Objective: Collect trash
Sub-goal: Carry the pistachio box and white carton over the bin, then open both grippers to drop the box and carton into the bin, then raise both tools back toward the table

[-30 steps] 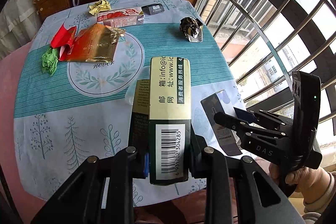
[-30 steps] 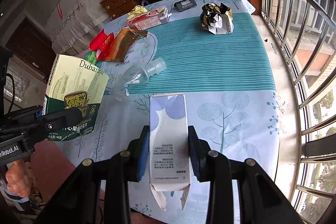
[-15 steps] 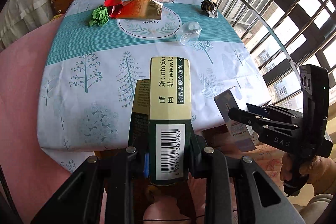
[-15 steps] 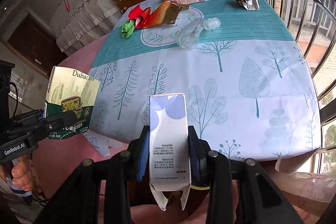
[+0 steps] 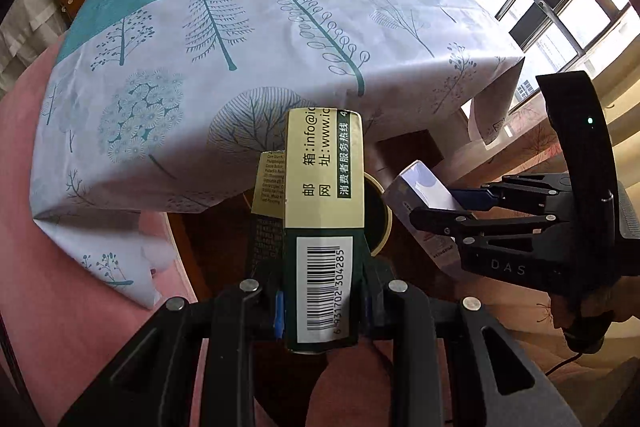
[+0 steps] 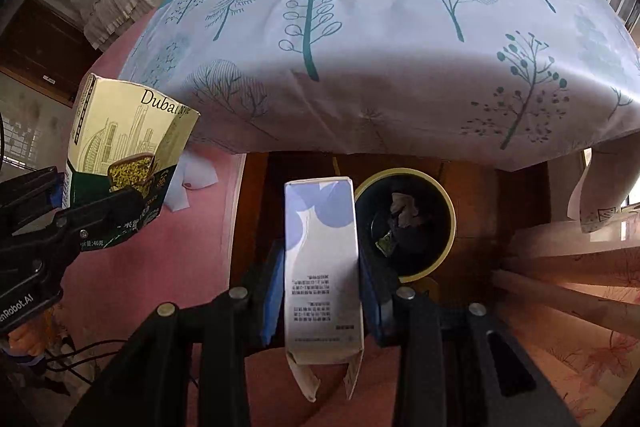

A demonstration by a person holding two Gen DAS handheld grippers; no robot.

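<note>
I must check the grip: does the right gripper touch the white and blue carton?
Touching. In the right wrist view both blue pads of the right gripper press flat against the sides of the white and blue carton.

I see a white bench cloth [image 5: 248,39] printed with teal trees and a teal band. My green-and-cream box [image 5: 320,227] shows a black barcode; the other box [image 6: 320,259] is white with lilac blotches. Below the cloth, the bin [image 6: 442,199] is black, yellow-rimmed.
</note>
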